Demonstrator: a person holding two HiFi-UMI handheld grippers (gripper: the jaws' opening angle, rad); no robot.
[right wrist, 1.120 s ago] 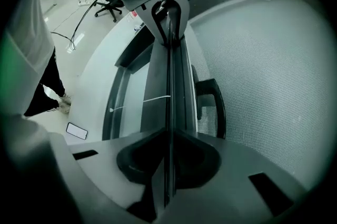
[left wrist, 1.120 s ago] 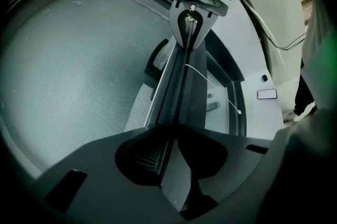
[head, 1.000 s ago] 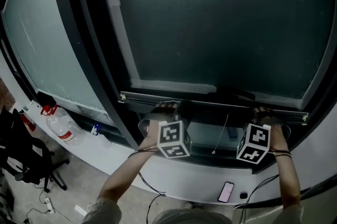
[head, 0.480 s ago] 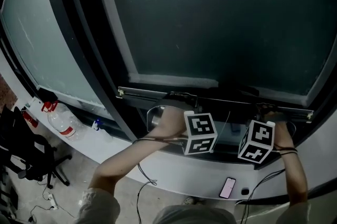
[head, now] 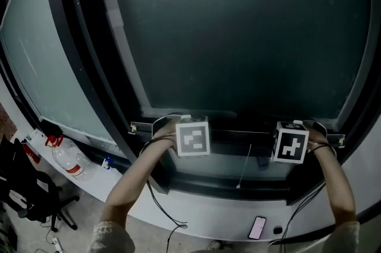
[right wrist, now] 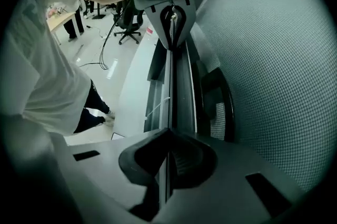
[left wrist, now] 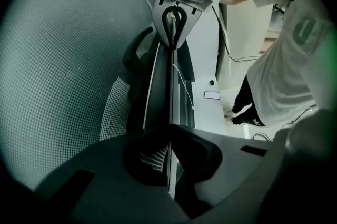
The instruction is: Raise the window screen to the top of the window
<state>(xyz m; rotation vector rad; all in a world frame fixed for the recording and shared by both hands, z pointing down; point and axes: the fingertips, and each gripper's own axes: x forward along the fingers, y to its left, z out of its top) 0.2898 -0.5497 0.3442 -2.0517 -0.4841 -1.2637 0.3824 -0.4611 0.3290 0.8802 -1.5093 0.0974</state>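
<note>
The window screen's dark mesh (head: 238, 37) fills the frame, and its bottom bar (head: 238, 134) runs across low in the head view. My left gripper (left wrist: 169, 157) is shut on the bar's thin edge near its left end, under its marker cube (head: 192, 137). My right gripper (right wrist: 167, 162) is shut on the same bar near the right end, under its cube (head: 292, 141). Each gripper view looks along the bar to the other gripper, with mesh (left wrist: 63, 59) (right wrist: 263, 59) on one side.
A pull cord (head: 244, 165) hangs below the bar over the sill (head: 196, 210). A phone (head: 257, 225) lies on the sill. To the left are a second pane (head: 41, 55), a water bottle (head: 66, 158) and an office chair (head: 24, 192).
Both marker cubes have risen from below the bar to its level. The left one swung right, then back left. The bar has barely shifted against the frame.
</note>
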